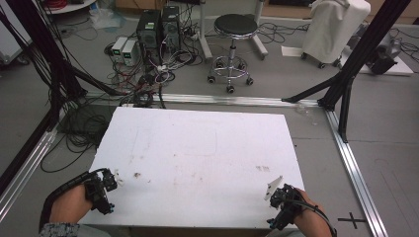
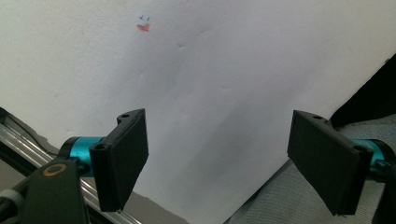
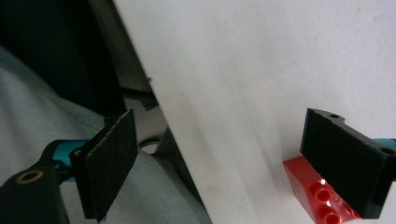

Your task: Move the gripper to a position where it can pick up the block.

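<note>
nearest the person, the right tool [image 1: 282, 198] sat at the desk's [image 1: 197, 148] near right corner, its jaws spread wide and holding nothing. in the right gripper view a red brick [image 3: 317, 191] lay on the desk just beside the far jaw, partly hidden behind it, studs showing; whether it touched the pad could not be told. so the brick lay to that jaw's side rather than squarely between the two, and its long axis seemed to run roughly along the jaw. the right hand was plainly the nearer one. the left tool [image 1: 101, 190] rested at the near left corner, also released and empty, well apart from the brick. farther out the white desk carried only faint marks.
</note>
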`<action>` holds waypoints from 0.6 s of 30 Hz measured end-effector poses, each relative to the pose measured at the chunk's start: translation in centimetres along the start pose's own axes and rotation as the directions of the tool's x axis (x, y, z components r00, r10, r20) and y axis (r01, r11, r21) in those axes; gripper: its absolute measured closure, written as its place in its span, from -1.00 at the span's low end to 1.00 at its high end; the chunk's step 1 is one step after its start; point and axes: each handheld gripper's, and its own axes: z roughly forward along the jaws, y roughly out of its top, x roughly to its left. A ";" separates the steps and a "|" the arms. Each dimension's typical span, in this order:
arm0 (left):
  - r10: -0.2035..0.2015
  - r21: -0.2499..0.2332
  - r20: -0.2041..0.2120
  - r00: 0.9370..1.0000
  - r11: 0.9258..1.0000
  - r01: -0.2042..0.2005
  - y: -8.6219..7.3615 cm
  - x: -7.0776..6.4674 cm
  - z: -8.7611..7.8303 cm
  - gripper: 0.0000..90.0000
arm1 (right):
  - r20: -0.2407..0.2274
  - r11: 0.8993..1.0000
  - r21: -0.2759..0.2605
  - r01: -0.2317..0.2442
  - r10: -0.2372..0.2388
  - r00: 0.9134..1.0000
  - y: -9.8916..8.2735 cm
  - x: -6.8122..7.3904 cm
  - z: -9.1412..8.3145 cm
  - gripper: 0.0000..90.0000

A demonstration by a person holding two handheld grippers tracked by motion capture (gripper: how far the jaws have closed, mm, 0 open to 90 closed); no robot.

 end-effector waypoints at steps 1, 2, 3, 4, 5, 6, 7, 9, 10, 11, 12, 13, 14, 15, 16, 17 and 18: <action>0.000 0.000 -0.002 1.000 1.000 0.000 0.0 0.0 0.0 -0.54 | -0.012 1.000 -0.009 0.021 -0.021 1.000 0.0 0.1 -0.1 -0.76; -0.001 0.000 -0.004 1.000 1.000 0.001 0.0 0.0 0.0 -0.54 | -0.019 0.999 -0.013 0.036 -0.036 0.999 -0.1 0.2 -0.3 -0.76; -0.001 0.001 -0.003 1.000 1.000 0.001 0.0 0.0 0.0 -0.54 | -0.023 0.998 -0.020 0.052 -0.052 0.998 -0.1 0.2 -0.4 -0.76; 0.000 0.002 -0.001 1.000 1.000 0.000 0.0 0.0 0.0 -0.54 | -0.024 0.998 -0.016 0.068 -0.068 0.997 -0.1 0.2 -0.5 -0.76; -0.004 0.000 -0.003 1.000 1.000 0.004 -0.1 0.0 0.1 -0.54 | -0.026 0.997 -0.011 0.081 -0.081 0.996 -0.2 0.3 -0.6 -0.76; -0.002 0.002 -0.002 1.000 1.000 0.002 0.0 0.0 0.0 -0.54 | -0.030 0.995 -0.005 0.096 -0.096 0.995 -0.2 0.3 -0.6 -0.76; 0.000 0.001 -0.002 1.000 1.000 0.000 0.0 0.1 0.0 -0.54 | -0.031 0.994 -0.002 0.112 -0.112 0.993 -0.3 0.3 -0.6 -0.76; -0.004 0.000 -0.001 1.000 1.000 0.004 -0.1 0.1 -0.1 -0.54 | -0.043 0.992 0.001 0.130 -0.130 0.991 -0.4 0.4 -0.7 -0.76; -0.005 -0.001 -0.001 1.000 1.000 0.005 -0.1 0.1 -0.1 -0.54 | -0.044 0.991 0.006 0.137 -0.137 0.990 -0.5 0.3 -0.7 -0.76; -0.006 -0.001 -0.001 1.000 1.000 0.006 -0.1 0.1 -0.1 -0.54 | -0.045 0.989 0.009 0.144 -0.144 0.989 -0.6 0.3 -0.7 -0.76; -0.006 -0.002 -0.001 1.000 1.000 0.006 -0.1 0.1 -0.1 -0.54 | -0.047 0.990 0.012 0.143 -0.142 0.989 -0.7 0.2 -0.7 -0.76; -0.005 0.000 -0.001 1.000 1.000 0.005 -0.1 0.1 -0.1 -0.54 | -0.047 0.988 0.014 0.151 -0.151 0.987 -0.8 0.1 -0.7 -0.76; -0.009 0.000 -0.001 1.000 1.000 0.009 -0.2 0.1 -0.1 -0.54 | -0.047 0.988 0.012 0.154 -0.153 0.987 -0.9 0.1 -0.8 -0.76; -0.009 0.000 0.000 1.000 1.000 0.009 -0.2 0.1 -0.1 -0.54 | -0.047 0.988 0.010 0.154 -0.153 0.987 -1.0 -0.1 -0.8 -0.76; -0.005 0.000 -0.001 1.000 1.000 0.005 -0.2 0.1 -0.1 -0.54 | -0.046 0.987 0.011 0.159 -0.158 0.986 -1.1 -0.2 -0.9 -0.76; -0.006 0.000 -0.003 1.000 1.000 0.006 -0.1 0.1 -0.1 -0.54 | -0.049 0.987 0.009 0.163 -0.162 0.986 -1.1 -0.3 -1.0 -0.76; -0.006 0.000 -0.003 1.000 1.000 0.006 -0.1 0.1 -0.1 -0.54 | -0.050 0.986 0.009 0.165 -0.164 0.985 -1.2 -0.5 -1.0 -0.76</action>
